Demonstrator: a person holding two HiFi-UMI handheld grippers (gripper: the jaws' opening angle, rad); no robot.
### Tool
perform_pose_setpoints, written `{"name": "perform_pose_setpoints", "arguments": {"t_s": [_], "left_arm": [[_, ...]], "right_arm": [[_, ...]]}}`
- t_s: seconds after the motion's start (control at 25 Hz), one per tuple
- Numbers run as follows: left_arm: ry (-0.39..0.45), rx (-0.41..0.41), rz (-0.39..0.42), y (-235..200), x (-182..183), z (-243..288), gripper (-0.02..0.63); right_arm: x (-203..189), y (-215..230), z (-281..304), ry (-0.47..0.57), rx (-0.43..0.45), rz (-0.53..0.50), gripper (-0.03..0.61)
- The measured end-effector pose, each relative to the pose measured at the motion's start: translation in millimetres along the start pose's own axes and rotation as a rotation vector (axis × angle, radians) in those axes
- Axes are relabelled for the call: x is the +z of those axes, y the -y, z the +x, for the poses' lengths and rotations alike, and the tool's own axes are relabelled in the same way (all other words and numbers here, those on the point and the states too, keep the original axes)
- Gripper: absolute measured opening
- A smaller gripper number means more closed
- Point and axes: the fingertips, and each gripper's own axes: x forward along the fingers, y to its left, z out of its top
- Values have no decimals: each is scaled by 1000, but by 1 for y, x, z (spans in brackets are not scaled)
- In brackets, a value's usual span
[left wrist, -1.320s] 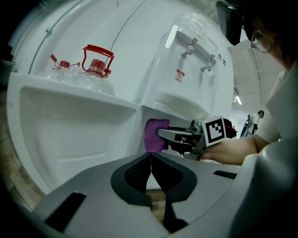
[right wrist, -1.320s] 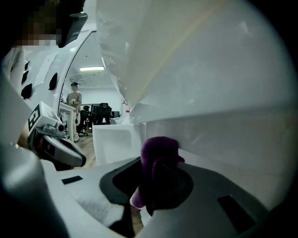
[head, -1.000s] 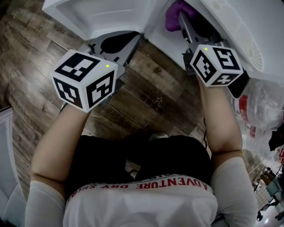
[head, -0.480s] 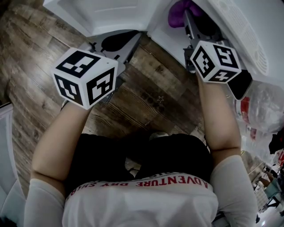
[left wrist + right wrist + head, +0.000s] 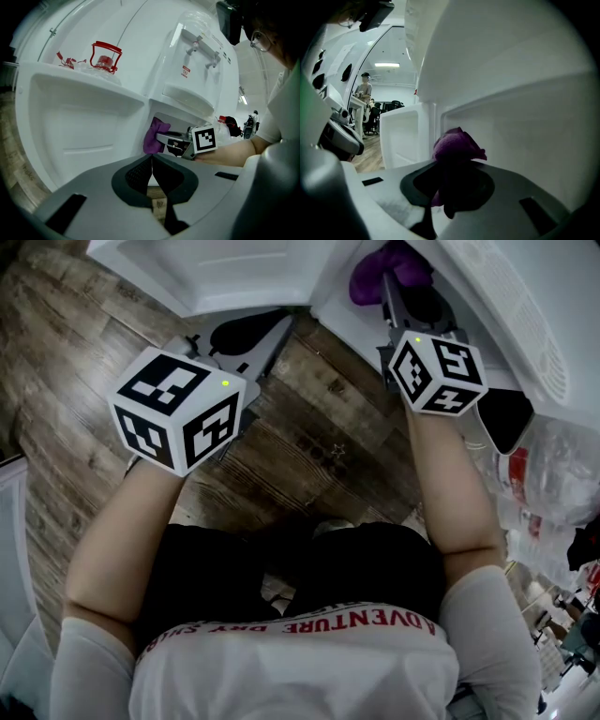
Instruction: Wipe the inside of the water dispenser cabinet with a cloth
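Purple cloth [image 5: 370,279] is being held at the mouth of the water dispenser cabinet [image 5: 328,306] in the head view, clamped in the fingers of the right gripper [image 5: 388,292], which is reaching in from below. The left gripper [image 5: 267,334] is hovering over the wooden floor [image 5: 328,442], just below the open cabinet door [image 5: 216,273] and well apart from the cloth. A clear plastic bag [image 5: 553,460] is lying at the right edge, beside the person's right forearm [image 5: 455,493].

In the left gripper view, the dark fingers [image 5: 140,173] are pressing flat against each other with nothing between them. Beyond them the white door [image 5: 79,126] is standing wide open, with a red-handled plastic item [image 5: 105,55] resting on its upper edge. Two taps [image 5: 202,47] are jutting out above the drip tray [image 5: 185,96]. Under the tray, the cloth [image 5: 153,136] is showing against the dark opening, with the right gripper's marker cube [image 5: 205,139] just beside it.

In the right gripper view, the bunched cloth [image 5: 457,147] is rising from between the fingers, which are closing tightly on it. It is sitting in front of the cabinet's white inner wall [image 5: 525,131]; whether it is touching that wall cannot be told. To the left the open door [image 5: 401,136] is catching the light, and a person [image 5: 363,93] is standing far back in the room
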Motion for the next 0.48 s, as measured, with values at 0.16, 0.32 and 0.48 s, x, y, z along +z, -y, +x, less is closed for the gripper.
{"name": "perform_pose_setpoints", "arguments": {"t_s": [0.16,0.32,0.48], "left_arm": [[-1,5,2,-2,-2,-2,28],[-7,11,-5,-4,-5,-2,28],[-10,17,-5,-7,-7,-2,28]], "right_arm": [[-25,-2,4,-49,1,21,63],[-48,-3,9,-93,-6,31,63],[-65,-4,16,-119,-17,36,63]]}}
